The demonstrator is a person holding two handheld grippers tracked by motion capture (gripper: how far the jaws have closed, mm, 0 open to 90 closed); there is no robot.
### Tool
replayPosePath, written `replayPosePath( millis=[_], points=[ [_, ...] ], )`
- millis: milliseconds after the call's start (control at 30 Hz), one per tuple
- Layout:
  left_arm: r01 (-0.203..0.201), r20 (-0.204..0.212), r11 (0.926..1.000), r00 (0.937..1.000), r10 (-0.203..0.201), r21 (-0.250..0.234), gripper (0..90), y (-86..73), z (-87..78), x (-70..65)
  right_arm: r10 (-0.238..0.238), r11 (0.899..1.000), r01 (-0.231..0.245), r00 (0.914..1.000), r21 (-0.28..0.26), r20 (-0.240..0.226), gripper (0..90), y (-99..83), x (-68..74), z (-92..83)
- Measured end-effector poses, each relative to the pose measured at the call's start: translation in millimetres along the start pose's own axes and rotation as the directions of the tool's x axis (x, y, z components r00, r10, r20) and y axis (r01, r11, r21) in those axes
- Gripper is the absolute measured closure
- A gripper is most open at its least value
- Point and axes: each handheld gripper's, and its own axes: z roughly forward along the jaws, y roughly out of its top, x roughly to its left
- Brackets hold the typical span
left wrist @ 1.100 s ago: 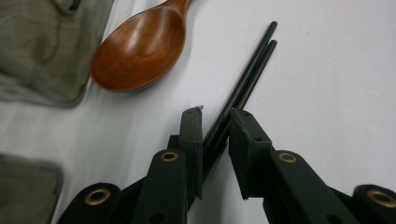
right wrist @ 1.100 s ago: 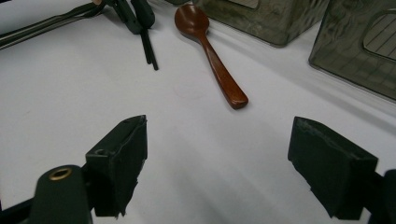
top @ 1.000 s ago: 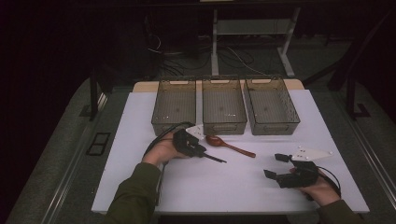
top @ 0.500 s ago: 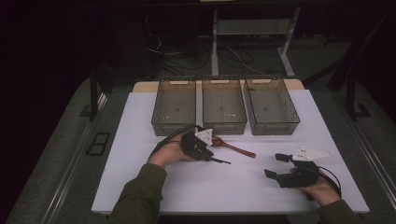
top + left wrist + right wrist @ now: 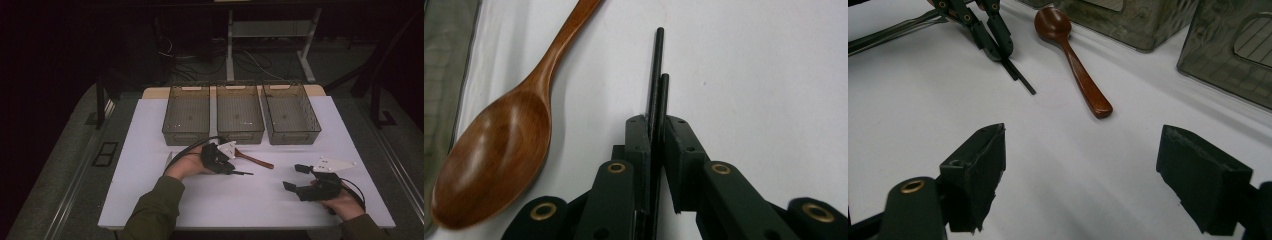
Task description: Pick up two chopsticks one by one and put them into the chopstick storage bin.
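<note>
**Left gripper clamps black chopsticks beside the wooden spoon**

The left gripper (image 5: 231, 167) sits just in front of the middle bin (image 5: 240, 112), low over the white table (image 5: 150, 200). Its fingers (image 5: 640, 145) have just been closing and now press together on a pair of black chopsticks (image 5: 656, 85), which run out from between the pads and lie along the table top. In the high view the chopsticks (image 5: 242, 173) stick out from the gripper toward the person's right.

The wooden spoon (image 5: 499, 150) lies on the table just beside the chopsticks, on their left in the left gripper view, its bowl near the gripper's fingers and its handle reaching away. It touches neither the chopsticks nor the fingers. In the high view the spoon (image 5: 255, 160) lies just behind the chopsticks, between them and the middle bin.

The right gripper (image 5: 296, 177) rests well to the right of the spoon, held in the person's right hand (image 5: 345, 202). Its fingers (image 5: 978, 170) stand wide apart with only bare table between them. From the right gripper view the spoon (image 5: 1075, 60) lies ahead, with the left gripper (image 5: 993, 47) and the chopsticks (image 5: 1020, 77) to its left.

Three bins stand in a row behind the spoon: the left bin (image 5: 187, 112), the middle bin and the right bin (image 5: 291, 111).
</note>
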Motion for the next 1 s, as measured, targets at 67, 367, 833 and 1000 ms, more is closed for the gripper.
replayPosePath(
  millis=[67,367,833,1000],
  points=[
    [-0.009,0.001,0.9999,1.0000,0.009,0.007,80.7,3.7,2.0,-0.2,0.000,1.000,0.000,1.0000,-0.001,-0.001,20.0,0.1,0.0,-0.1],
    [-0.045,0.023,0.9988,0.9987,0.044,0.017,80.8,23.5,14.2,-3.1,0.000,1.000,0.000,1.0000,-0.004,-0.002,20.0,0.4,0.0,-0.8],
    [-0.060,0.077,0.9982,0.9952,0.060,-0.006,80.8,53.5,32.9,-18.7,0.001,1.000,-0.001,1.0000,-0.007,-0.001,20.0,0.8,0.1,-2.0],
    [-0.049,0.070,0.9988,0.9964,0.049,-0.009,80.0,55.0,36.8,-20.9,0.000,1.000,0.000,1.0000,-0.006,-0.001,20.0,0.9,0.3,-1.8]
  ],
)
